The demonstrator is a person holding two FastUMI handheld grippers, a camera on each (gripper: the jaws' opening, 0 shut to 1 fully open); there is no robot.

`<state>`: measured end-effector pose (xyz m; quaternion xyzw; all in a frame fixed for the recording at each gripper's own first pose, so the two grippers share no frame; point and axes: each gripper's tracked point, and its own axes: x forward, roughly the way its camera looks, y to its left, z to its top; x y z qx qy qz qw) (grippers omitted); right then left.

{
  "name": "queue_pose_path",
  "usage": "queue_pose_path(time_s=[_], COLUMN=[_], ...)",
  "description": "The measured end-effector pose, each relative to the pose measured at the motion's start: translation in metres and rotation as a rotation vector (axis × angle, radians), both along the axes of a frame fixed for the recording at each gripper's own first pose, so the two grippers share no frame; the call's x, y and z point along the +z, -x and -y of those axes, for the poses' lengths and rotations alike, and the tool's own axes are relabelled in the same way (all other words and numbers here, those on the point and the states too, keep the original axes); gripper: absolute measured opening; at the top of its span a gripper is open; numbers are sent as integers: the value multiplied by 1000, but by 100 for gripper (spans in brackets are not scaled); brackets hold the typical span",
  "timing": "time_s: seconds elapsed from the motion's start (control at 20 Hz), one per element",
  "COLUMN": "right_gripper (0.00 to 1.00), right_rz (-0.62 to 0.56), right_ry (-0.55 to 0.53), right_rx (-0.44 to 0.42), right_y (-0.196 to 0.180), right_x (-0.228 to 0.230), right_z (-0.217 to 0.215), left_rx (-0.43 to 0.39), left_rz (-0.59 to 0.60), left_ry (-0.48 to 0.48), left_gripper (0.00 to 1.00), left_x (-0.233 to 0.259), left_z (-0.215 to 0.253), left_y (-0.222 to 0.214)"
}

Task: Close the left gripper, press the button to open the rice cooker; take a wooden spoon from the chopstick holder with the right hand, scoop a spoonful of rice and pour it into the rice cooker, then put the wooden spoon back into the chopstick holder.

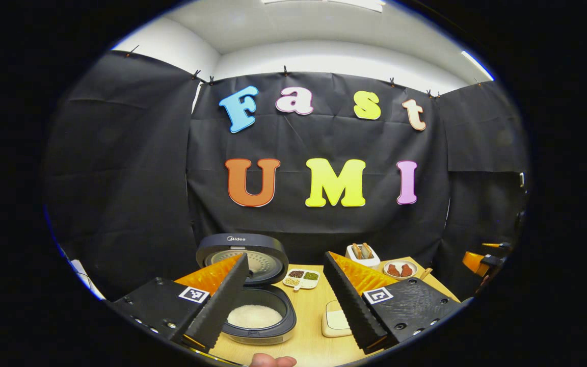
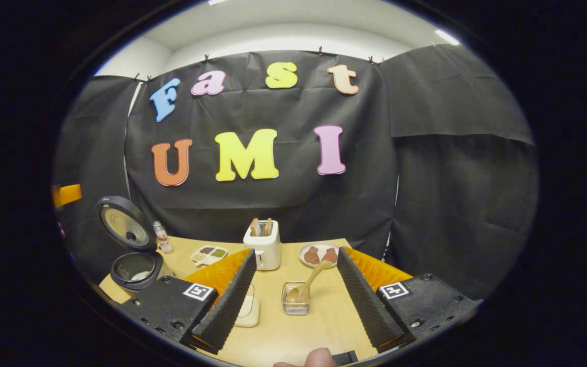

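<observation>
Rice cooker (image 1: 260,300) lid up, rice inside, just ahead btwn left gripper (image 1: 286,300) fingers, wide open, empty, wooden spoon (image 2: 310,281) leaning in chopstick holder (image 2: 296,300) on desk (image 2: 319,326), ahead of right gripper (image 2: 293,300), spread wide w/ nothing held

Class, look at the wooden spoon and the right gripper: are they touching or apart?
Apart. In the right gripper view the wooden spoon leans in the chopstick holder on the table, with bare tabletop between it and the open right gripper fingers on both sides.
</observation>
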<state>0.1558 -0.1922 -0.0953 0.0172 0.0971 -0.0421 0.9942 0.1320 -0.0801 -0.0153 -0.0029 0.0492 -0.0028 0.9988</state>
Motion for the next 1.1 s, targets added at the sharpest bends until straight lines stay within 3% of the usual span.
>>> queue_pose_path(time_s=[0.35,0.85,1.1], right_gripper=[100,99,84], right_rz=[-68,-290,-360], right_ry=[-57,-235,-275], right_rx=[32,19,34], right_y=[-64,-158,-183], right_x=[-59,-191,-226], right_z=[24,50,50], left_rx=[39,130,188], left_rz=[-31,-73,-99], left_ry=[-5,13,5], left_gripper=[94,95,95], left_x=[-4,-9,-15], left_z=[12,18,15], left_y=[-14,-38,-36])
